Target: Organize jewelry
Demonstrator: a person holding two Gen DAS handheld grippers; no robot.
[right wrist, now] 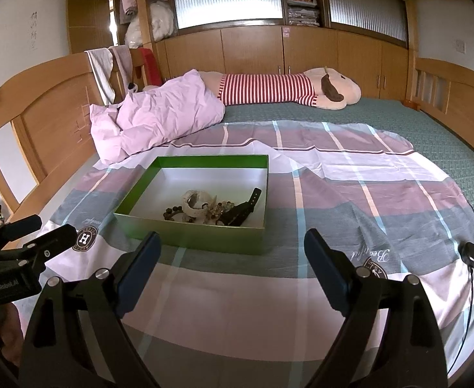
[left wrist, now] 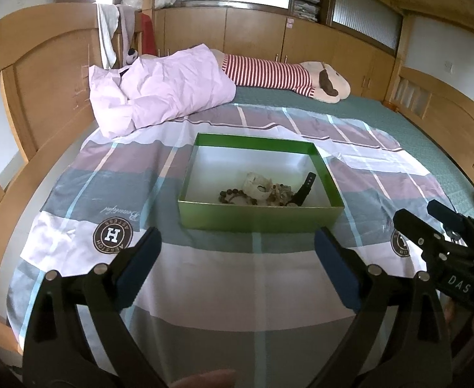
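A green open box (left wrist: 259,218) (right wrist: 191,234) sits on the plaid sheet. Inside lies a pile of jewelry (left wrist: 262,190) (right wrist: 211,208): a dark bead bracelet (left wrist: 233,198), a white bangle-like piece (right wrist: 193,205) and a black strap (left wrist: 304,187) (right wrist: 246,208). My left gripper (left wrist: 238,249) is open and empty, just in front of the box. My right gripper (right wrist: 232,252) is open and empty, near the box's front right. The right gripper also shows in the left wrist view (left wrist: 431,223), and the left gripper shows in the right wrist view (right wrist: 39,236).
A plaid sheet (left wrist: 224,278) covers the bed. A pink pillow (left wrist: 159,93) and a striped plush toy (left wrist: 285,76) lie at the back. Wooden bed rails (left wrist: 42,74) stand on both sides. A small black disc with a cable (right wrist: 471,253) lies at the right.
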